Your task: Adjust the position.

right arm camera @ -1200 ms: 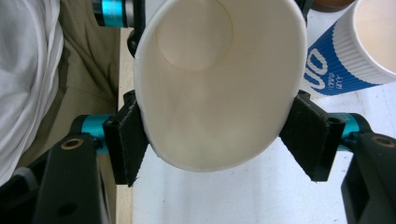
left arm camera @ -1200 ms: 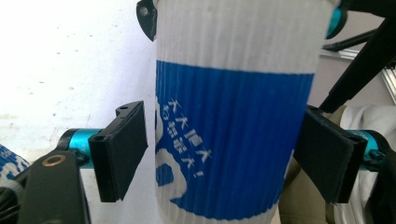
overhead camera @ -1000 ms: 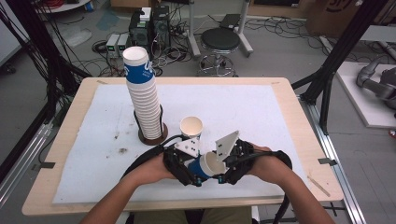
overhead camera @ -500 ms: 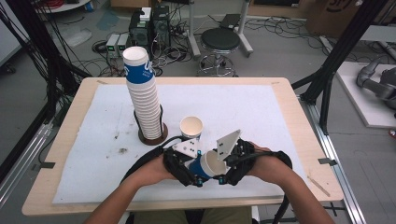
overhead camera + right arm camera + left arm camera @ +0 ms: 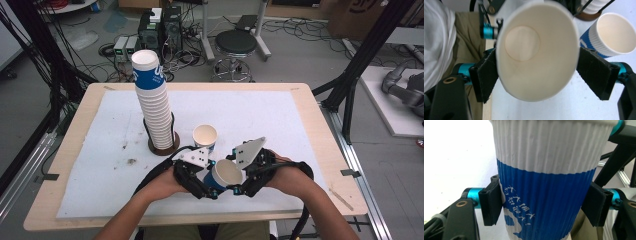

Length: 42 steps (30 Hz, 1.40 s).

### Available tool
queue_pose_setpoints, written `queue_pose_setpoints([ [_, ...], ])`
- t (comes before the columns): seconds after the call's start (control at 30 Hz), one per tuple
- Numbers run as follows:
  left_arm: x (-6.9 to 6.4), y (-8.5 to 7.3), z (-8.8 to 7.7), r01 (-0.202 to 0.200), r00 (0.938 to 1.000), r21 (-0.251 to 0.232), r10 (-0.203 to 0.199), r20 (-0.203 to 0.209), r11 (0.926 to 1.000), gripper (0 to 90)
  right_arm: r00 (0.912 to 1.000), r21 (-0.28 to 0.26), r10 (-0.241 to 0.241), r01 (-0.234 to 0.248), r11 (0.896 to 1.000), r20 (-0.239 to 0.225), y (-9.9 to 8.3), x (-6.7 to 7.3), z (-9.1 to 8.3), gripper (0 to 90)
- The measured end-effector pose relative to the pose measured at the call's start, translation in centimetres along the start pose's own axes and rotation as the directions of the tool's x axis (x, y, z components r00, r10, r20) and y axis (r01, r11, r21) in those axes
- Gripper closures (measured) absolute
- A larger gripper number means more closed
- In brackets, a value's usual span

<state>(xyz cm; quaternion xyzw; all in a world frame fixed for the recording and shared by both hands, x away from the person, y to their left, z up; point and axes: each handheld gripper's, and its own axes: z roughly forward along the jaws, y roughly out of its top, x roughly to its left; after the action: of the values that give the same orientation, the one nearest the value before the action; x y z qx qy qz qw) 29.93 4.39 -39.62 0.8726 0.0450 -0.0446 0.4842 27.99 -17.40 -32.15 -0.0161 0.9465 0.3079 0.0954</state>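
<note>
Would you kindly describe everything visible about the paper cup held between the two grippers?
The paper cup is ribbed, white near the rim and blue below with white lettering, its inside plain cream and empty. It is tipped with the mouth facing the right gripper. The left gripper clamps its blue part, jaws pressing both sides. The right gripper's jaws flank the rim, which looks squeezed into an oval. It is held above the white mat, near the person's edge of the table.

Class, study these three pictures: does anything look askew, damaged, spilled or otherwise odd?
Yes. The blue-and-white ribbed paper cup held between both grippers has its rim squashed from round into an oval between the right gripper's black pads. The tall stack of matching cups leans slightly. Small brown specks stain the white table cover.
</note>
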Motion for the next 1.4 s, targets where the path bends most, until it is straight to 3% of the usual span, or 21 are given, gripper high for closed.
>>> queue_pose_setpoints([
  [0.13, 0.1, -0.6, 0.0, 0.006, 0.9998, -0.027, -0.006, -0.021, 0.9996, 27.5, 0.9997, -0.043, 0.021, -0.02, 0.999, 0.013, -0.1, -0.2, -0.8, 20.1],
  [0.23, 0.1, -0.9, 0.0, 0.017, 0.9989, -0.059, -0.019, -0.043, 0.9981, 27.2, 0.9972, -0.091, 0.067, -0.063, 0.994, 0.033, -0.8, -0.4, -1.4, 20.1],
  [0.37, 0.2, -1.5, 0.0, 0.036, 0.9962, -0.127, -0.046, -0.074, 0.9913, 26.7, 0.9831, -0.18, 0.171, -0.157, 0.971, 0.065, -2.4, -0.6, -2.2, 20.1],
  [0.5, 0.3, -2.2, 0.1, 0.039, 0.9926, -0.185, -0.059, -0.106, 0.9819, 26.5, 0.9487, -0.282, 0.295, -0.255, 0.925, 0.113, -4.7, -0.4, -2.8, 20.1],
  [0.7, 0.4, -2.9, 0.5, 0.027, 0.9885, -0.257, -0.064, -0.137, 0.966, 26.5, 0.8883, -0.374, 0.423, -0.337, 0.864, 0.178, -7.9, 0.1, -3.3, 20.1],
  [0.8, 0.3, -3.2, 0.8, 0.011, 0.9871, -0.286, -0.056, -0.15, 0.9582, 26.5, 0.8508, -0.403, 0.486, -0.38, 0.832, 0.201, -9.4, 0.3, -3.3, 20.1],
  [0.9, 0.3, -3.5, 0.9, 0.001, 0.9861, -0.313, -0.053, -0.157, 0.9498, 26.5, 0.8163, -0.42, 0.533, -0.413, 0.808, 0.223, -10.7, 0.5, -3.2, 20.1],
  [1.03, 0.3, -3.9, 1.0, -0.014, 0.9831, -0.341, -0.049, -0.176, 0.9401, 26.5, 0.7819, -0.434, 0.569, -0.433, 0.79, 0.256, -12.1, 0.8, -3.1, 20.1],
  [1.13, 0.4, -4.1, 0.9, -0.016, 0.981, -0.377, -0.059, -0.185, 0.9262, 26.5, 0.7589, -0.46, 0.592, -0.438, 0.772, 0.271, -13.0, 1.0, -3.0, 20.1],
  [1.3, 0.4, -4.2, 0.9, -0.032, 0.9756, -0.394, -0.057, -0.212, 0.9186, 26.3, 0.7377, -0.474, 0.613, -0.449, 0.758, 0.282, -14.0, 1.1, -2.8, 20.1],
  [1.4, 0.4, -4.2, 0.8, -0.032, 0.9735, -0.401, -0.062, -0.22, 0.9156, 26.3, 0.731, -0.478, 0.621, -0.454, 0.752, 0.283, -14.5, 1.1, -2.7, 20.1],
])
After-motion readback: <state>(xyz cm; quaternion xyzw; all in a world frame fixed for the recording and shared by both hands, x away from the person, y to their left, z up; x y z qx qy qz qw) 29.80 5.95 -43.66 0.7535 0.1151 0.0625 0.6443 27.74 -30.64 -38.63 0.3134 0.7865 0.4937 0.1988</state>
